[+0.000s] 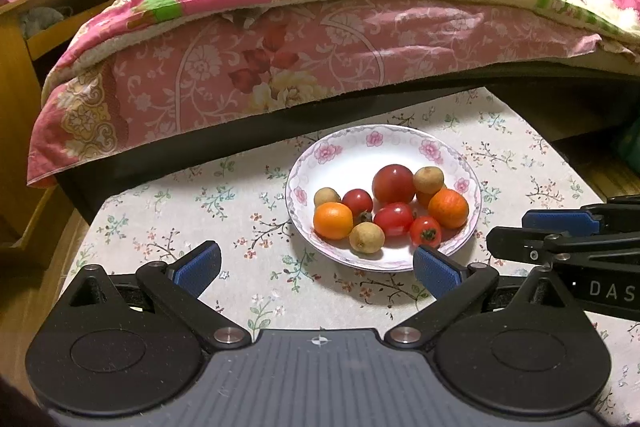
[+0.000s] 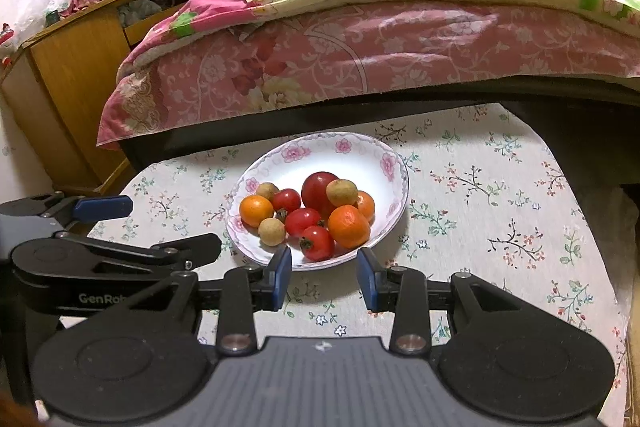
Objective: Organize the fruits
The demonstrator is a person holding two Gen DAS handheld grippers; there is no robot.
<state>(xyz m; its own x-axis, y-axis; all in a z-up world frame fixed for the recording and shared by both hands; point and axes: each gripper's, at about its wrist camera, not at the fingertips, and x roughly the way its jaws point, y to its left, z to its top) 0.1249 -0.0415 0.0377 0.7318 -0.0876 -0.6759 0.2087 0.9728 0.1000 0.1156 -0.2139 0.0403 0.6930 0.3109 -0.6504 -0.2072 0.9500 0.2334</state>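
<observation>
At the centre of both views sits a flowered plate [image 1: 384, 143] on a floral tablecloth [image 1: 160, 211], with a bed [image 1: 320, 47] and its pink quilt filling the upper half behind it. On the plate lie the fruits in one cluster: a large red one [image 1: 393, 183] at the back, small tomatoes [image 1: 393, 218] in the middle, oranges [image 1: 333, 220] at the left and right of the pile, and small brown fruits [image 1: 367, 237] among them, most touching a neighbour.

Low in the left wrist view, the left gripper [image 1: 316, 271] has its blue pads spread wide, nothing between them, just before the plate's near rim. The right gripper [image 2: 324, 273] shows low in its own view, its pads standing narrow with bare cloth and the plate's near edge in the gap, holding nothing. Each gripper also appears at the side edge of the other's view. A wooden cabinet [image 2: 76, 75] stands at the left.
</observation>
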